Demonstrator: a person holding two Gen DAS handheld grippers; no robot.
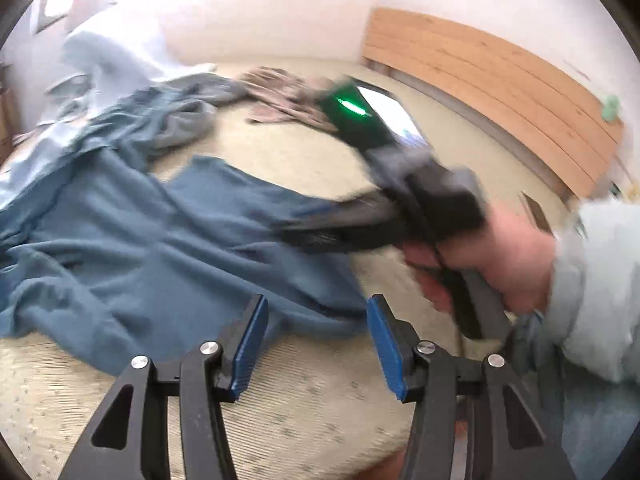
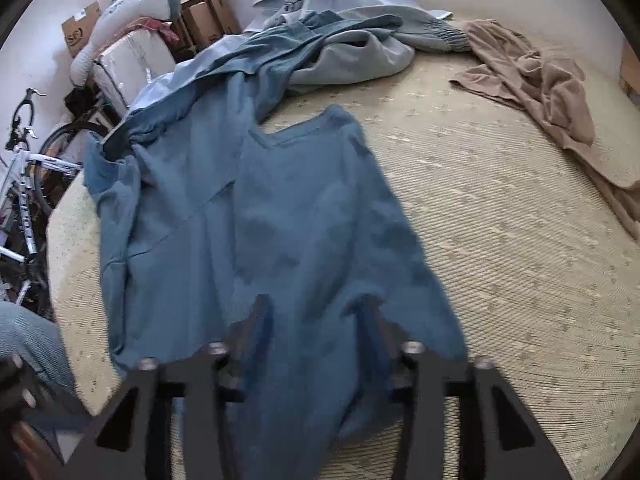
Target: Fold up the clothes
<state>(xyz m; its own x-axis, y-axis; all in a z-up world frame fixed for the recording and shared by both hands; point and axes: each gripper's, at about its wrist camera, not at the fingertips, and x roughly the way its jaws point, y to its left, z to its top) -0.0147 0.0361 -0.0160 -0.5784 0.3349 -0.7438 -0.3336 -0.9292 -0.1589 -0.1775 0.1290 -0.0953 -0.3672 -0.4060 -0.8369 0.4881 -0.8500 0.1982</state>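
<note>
A blue shirt (image 2: 280, 220) lies spread on the beige mattress (image 2: 500, 240), collar at the far end; it also shows in the left wrist view (image 1: 160, 248). My left gripper (image 1: 318, 344) is open and empty, just above the shirt's near hem. My right gripper (image 2: 316, 340) is open, blurred, with the shirt's near edge lying between and over its fingers. In the left wrist view the right gripper (image 1: 316, 220) appears blurred, held by a hand, over the shirt's right side.
A grey-blue garment (image 2: 360, 52) and a tan garment (image 2: 536, 80) lie further back on the mattress. A wooden headboard (image 1: 500, 80) stands at the right. A bicycle (image 2: 24, 184) and cardboard boxes (image 2: 200, 16) stand beside the bed.
</note>
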